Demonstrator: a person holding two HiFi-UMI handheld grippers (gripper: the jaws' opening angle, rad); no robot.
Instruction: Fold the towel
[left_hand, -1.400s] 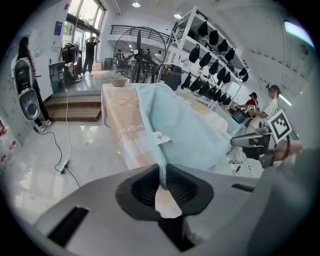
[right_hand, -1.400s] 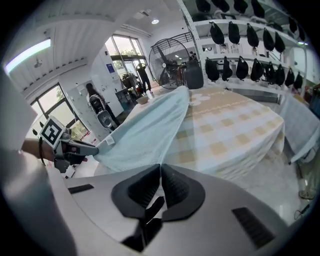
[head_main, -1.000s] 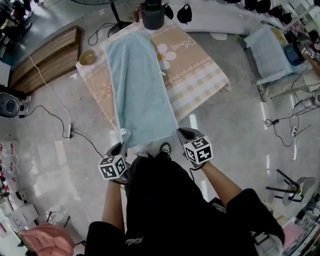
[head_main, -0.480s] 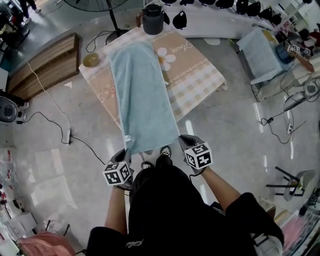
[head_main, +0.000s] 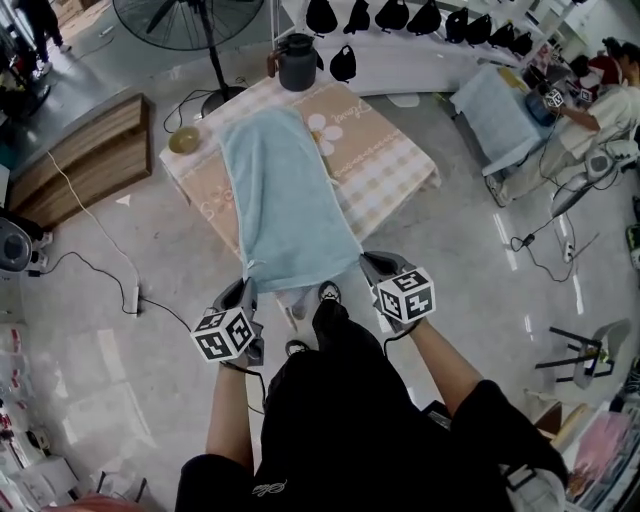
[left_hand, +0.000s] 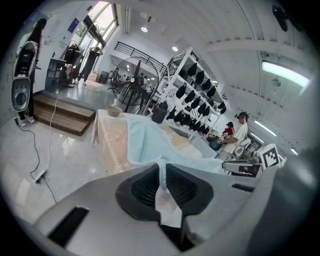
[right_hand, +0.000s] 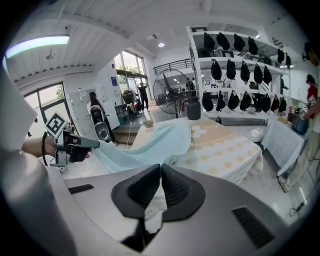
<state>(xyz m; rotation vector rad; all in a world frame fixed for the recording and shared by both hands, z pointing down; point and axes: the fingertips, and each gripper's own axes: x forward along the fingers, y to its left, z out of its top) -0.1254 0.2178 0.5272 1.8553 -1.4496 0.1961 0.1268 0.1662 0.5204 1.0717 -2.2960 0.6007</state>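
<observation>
A long light-blue towel (head_main: 285, 200) lies lengthwise over the table (head_main: 395, 170) with its peach checked cloth, its near end lifted off the table's edge. My left gripper (head_main: 247, 290) is shut on the towel's near left corner, and my right gripper (head_main: 367, 264) is shut on the near right corner. In the left gripper view the towel (left_hand: 150, 145) runs away from the shut left gripper (left_hand: 161, 167), with a pinched corner showing behind the pads. In the right gripper view the towel (right_hand: 155, 142) stretches from the right gripper (right_hand: 160, 170) back to the table.
A dark jug (head_main: 297, 62) stands at the table's far end and a small bowl (head_main: 183, 140) at its far left corner. A floor fan (head_main: 185, 22) stands behind. A wooden platform (head_main: 75, 165) and cables lie left. Another table (head_main: 495, 115) with a seated person is at right.
Both grippers have risen with the towel's near corners, lifting the near end higher off the table's edge. The view has tilted so more of the room's far side shows.
</observation>
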